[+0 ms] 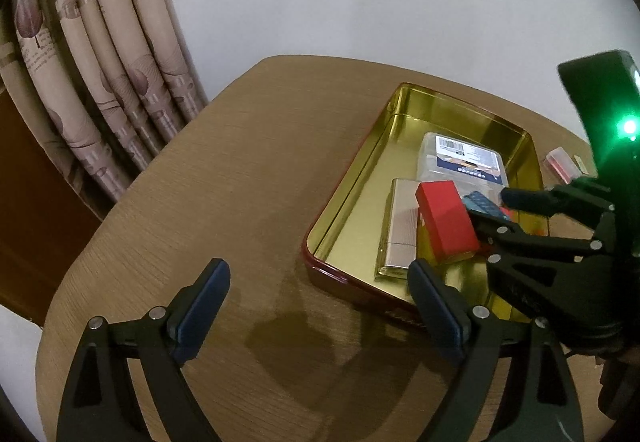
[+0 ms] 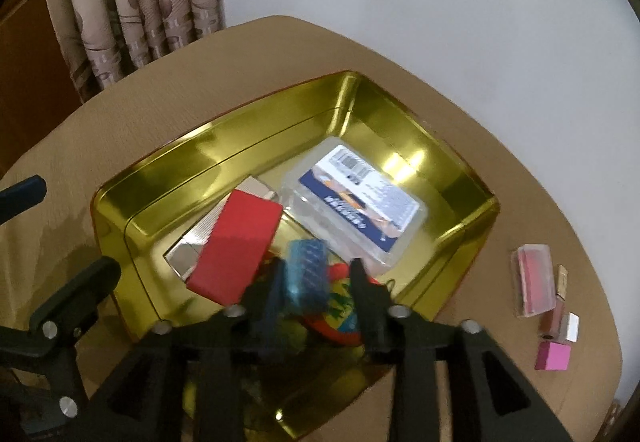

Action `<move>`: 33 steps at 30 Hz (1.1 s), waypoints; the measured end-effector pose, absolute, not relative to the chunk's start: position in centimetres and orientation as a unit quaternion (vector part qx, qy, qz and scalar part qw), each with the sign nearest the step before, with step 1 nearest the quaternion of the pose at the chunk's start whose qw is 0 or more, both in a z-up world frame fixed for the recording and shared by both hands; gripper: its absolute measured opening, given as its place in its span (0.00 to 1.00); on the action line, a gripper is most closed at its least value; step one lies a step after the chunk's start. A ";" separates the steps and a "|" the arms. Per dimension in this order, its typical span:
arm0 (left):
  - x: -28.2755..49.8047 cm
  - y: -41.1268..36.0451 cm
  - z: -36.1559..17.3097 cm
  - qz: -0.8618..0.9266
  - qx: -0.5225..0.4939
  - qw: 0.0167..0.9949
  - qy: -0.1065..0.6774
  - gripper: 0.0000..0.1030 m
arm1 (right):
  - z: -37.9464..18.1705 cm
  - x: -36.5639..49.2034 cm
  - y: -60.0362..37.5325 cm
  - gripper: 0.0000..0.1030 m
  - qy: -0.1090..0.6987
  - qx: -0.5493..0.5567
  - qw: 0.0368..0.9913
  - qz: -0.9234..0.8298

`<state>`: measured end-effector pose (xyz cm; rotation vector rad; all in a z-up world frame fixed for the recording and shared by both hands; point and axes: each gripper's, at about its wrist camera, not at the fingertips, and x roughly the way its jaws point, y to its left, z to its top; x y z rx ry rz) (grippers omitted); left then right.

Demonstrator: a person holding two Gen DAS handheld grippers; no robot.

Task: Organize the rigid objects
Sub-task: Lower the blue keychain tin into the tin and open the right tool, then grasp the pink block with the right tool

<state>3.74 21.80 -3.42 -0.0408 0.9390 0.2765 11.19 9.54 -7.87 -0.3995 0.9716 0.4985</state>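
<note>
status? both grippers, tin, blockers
Left gripper open, empty, over table beside gold tin. Right gripper over the tin with blue block between its fingers. Red box crowds the drop spot.

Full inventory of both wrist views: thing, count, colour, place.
tin tray: 1, gold inside, red outside, on the table
clear plastic case: 1, blue-and-white label, flat in the tray's far part
silver box: 1, ribbed metal, flat in the tray
red box: 1, tilted, leaning on the silver box
blue block: 1, between the right gripper's fingers, over the tray
colourful round item: 1, red-rimmed, in the tray's near part, mostly hidden
small cosmetics-like items: about 5, pink, clear, gold, on the table right of the tray
table: 1, tan wood
curtain: 1, beige, leaf print, behind the table
left gripper: open, empty
right gripper: around the blue block
</note>
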 end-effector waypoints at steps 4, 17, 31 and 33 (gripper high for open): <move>3.6 21.5 -3.3 0.134 -0.013 0.884 0.448 0.86 | -6.3 10.6 8.5 0.47 0.440 -0.171 0.851 0.230; 3.5 21.0 -3.3 0.142 0.003 0.885 0.443 0.87 | -5.4 9.6 -4.3 0.57 0.435 -0.123 0.884 0.118; 3.0 20.9 -3.1 0.141 0.021 0.890 0.434 0.87 | -11.7 8.8 -16.8 0.73 0.473 -0.065 0.877 0.041; 3.0 21.0 -3.1 0.145 0.018 0.890 0.433 0.88 | -12.1 9.6 -17.3 0.74 0.467 -0.060 0.881 0.039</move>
